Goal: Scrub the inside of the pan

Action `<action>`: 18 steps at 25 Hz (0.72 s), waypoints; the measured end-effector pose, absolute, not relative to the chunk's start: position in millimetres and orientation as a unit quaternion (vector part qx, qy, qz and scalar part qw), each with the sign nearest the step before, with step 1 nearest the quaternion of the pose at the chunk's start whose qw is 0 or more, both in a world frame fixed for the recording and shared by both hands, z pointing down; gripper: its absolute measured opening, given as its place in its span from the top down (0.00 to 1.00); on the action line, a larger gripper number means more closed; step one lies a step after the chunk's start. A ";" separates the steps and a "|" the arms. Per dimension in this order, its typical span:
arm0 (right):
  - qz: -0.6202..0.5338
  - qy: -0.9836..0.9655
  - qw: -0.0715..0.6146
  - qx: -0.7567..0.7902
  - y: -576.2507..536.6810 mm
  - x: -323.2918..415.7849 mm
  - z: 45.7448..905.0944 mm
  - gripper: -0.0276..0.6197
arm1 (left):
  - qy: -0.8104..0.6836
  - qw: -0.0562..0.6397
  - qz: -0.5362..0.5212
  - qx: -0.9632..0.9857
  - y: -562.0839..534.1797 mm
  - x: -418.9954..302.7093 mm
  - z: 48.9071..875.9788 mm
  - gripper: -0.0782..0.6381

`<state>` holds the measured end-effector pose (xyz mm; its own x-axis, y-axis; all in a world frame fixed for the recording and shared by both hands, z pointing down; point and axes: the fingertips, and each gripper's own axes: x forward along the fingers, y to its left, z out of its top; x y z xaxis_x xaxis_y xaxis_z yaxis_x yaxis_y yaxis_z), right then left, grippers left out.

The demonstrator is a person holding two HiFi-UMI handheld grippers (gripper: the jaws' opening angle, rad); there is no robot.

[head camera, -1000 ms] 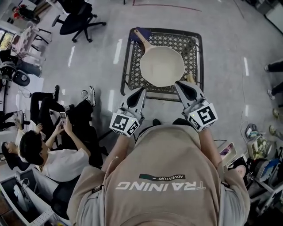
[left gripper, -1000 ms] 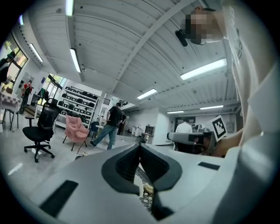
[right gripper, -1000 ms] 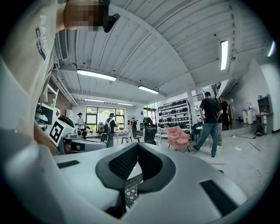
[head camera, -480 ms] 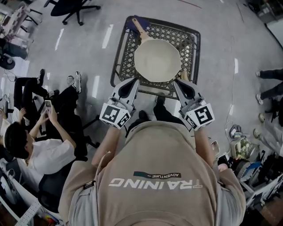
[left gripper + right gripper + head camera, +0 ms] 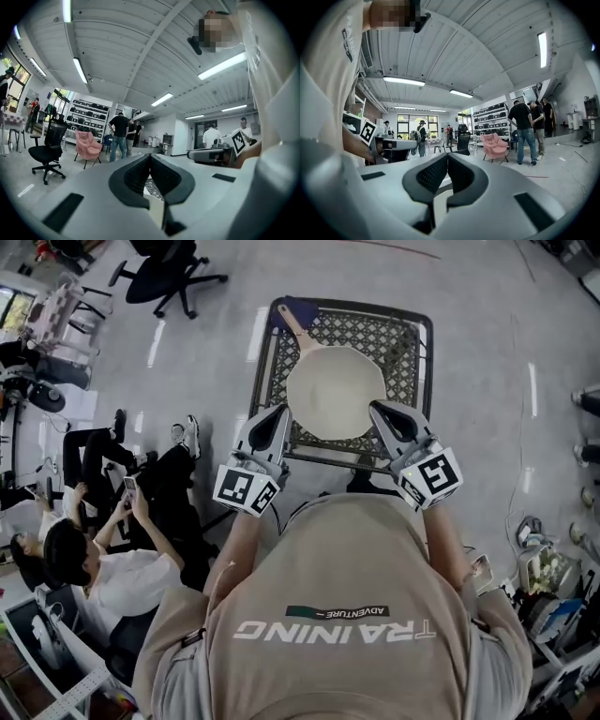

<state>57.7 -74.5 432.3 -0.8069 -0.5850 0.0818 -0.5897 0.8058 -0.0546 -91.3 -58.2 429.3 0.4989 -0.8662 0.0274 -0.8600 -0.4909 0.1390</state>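
At table (image 5: 410, 343) far-left corner, blue thing (image 5: 300, 306) half under pan (image 5: 336, 390) handle; too small to identify.

L tool (image 5: 150, 156) jaws together; pink chair (image 5: 88, 145) beyond.

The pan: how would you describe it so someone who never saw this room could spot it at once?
On the grey floor in front of the person stands a dark metal lattice table. The pan lies on it, round and pale cream, its light handle pointing to the far left corner. Nothing else there is so large or pale.
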 end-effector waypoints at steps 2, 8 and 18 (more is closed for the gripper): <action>0.041 -0.949 0.030 0.312 -87.6 69.7 436.8 0.93 | -0.506 0.073 -0.026 0.859 -74.6 -82.1 426.3 0.87; 0.065 -0.951 0.028 0.302 -114.1 90.9 448.0 0.93 | -0.541 0.074 -0.015 0.838 -108.9 -85.3 417.6 0.87; 0.068 -0.960 0.034 0.270 -130.4 77.9 457.7 0.93 | -0.563 0.082 0.003 0.822 -125.6 -95.3 428.0 0.87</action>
<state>77.9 -130.4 457.7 -0.8515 -0.5142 0.1024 -0.5235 0.8446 -0.1121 -95.3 -125.6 428.0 0.3658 -0.9256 0.0978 -0.9266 -0.3523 0.1312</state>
